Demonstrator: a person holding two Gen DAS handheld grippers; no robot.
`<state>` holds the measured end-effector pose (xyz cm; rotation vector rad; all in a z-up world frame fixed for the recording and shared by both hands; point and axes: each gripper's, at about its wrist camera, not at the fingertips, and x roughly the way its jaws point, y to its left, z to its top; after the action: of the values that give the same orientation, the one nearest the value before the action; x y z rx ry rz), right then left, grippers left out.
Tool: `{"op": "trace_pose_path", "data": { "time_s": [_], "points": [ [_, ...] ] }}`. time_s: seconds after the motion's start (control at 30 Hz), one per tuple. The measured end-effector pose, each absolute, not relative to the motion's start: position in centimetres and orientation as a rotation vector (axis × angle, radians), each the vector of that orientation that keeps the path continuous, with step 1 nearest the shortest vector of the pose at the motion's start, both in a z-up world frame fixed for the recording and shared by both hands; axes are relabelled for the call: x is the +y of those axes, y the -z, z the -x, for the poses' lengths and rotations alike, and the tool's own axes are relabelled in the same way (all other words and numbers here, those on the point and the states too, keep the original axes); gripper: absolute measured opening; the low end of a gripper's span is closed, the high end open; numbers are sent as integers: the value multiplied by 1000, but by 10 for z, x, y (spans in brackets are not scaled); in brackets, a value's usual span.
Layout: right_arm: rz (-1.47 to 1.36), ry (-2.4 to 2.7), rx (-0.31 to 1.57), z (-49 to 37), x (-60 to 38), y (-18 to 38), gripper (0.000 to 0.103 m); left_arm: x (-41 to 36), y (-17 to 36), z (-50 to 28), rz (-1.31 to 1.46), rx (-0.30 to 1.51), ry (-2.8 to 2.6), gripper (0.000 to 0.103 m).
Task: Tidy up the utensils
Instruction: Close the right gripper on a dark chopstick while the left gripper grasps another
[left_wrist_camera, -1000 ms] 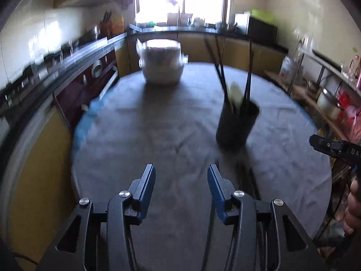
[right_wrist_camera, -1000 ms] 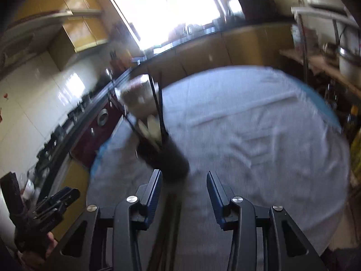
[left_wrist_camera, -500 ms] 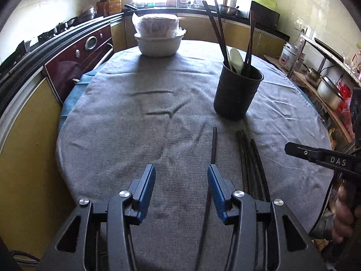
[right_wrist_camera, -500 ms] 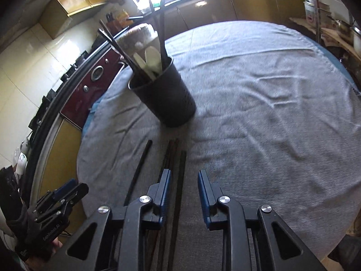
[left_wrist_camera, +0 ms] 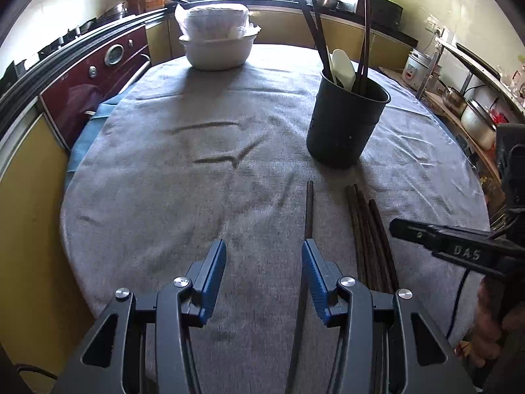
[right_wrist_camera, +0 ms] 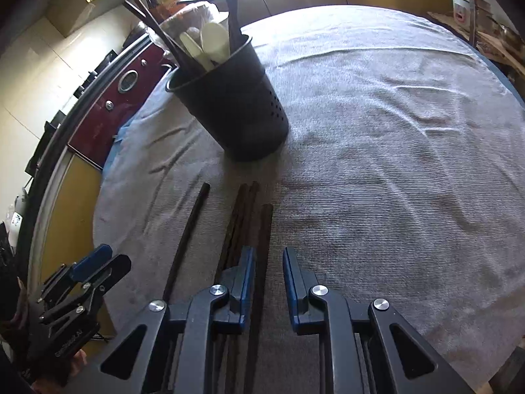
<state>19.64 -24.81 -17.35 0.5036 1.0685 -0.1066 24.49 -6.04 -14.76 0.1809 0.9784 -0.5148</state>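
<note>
While the right gripper (right_wrist_camera: 268, 264) closes, one chopstick (right_wrist_camera: 264, 229) lies between its fingers.

Grey ribbed tablecloth (left_wrist_camera: 183, 203) over a blue-edged round table; black perforated utensil holder (right_wrist_camera: 229, 98) with dark brown chopsticks and cream spoons (right_wrist_camera: 215, 44); dark brown loose chopsticks (right_wrist_camera: 244, 216) on the cloth; white covered bowl (left_wrist_camera: 216, 49); black grippers with blue pads (left_wrist_camera: 213, 272); maroon oven (left_wrist_camera: 95, 82), yellow cabinets

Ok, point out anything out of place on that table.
Several dark chopsticks lie loose on the grey cloth beside the black holder, one apart from the rest, while others stand inside it. Nothing looks spilled or broken.
</note>
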Motion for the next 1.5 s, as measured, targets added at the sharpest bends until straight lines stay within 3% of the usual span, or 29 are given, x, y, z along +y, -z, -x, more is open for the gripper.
{"op": "trace_pose_path", "data": {
  "time_s": [0.63, 0.93, 1.2, 1.5],
  "points": [
    [-436, 140, 1135, -224, -239, 184, 17, -78, 166, -267, -168, 1058, 604, 49],
    [-377, 207, 1148, -228, -246, 178, 7, -93, 171, -280, -180, 1102, 613, 49],
    [-567, 194, 1175, -225, -279, 183, 11, -117, 180, -297, -226, 1154, 605, 49],
    [-425, 210, 1216, -239, -254, 185, 13, -141, 187, -308, -273, 1181, 600, 40]
  ]
}}
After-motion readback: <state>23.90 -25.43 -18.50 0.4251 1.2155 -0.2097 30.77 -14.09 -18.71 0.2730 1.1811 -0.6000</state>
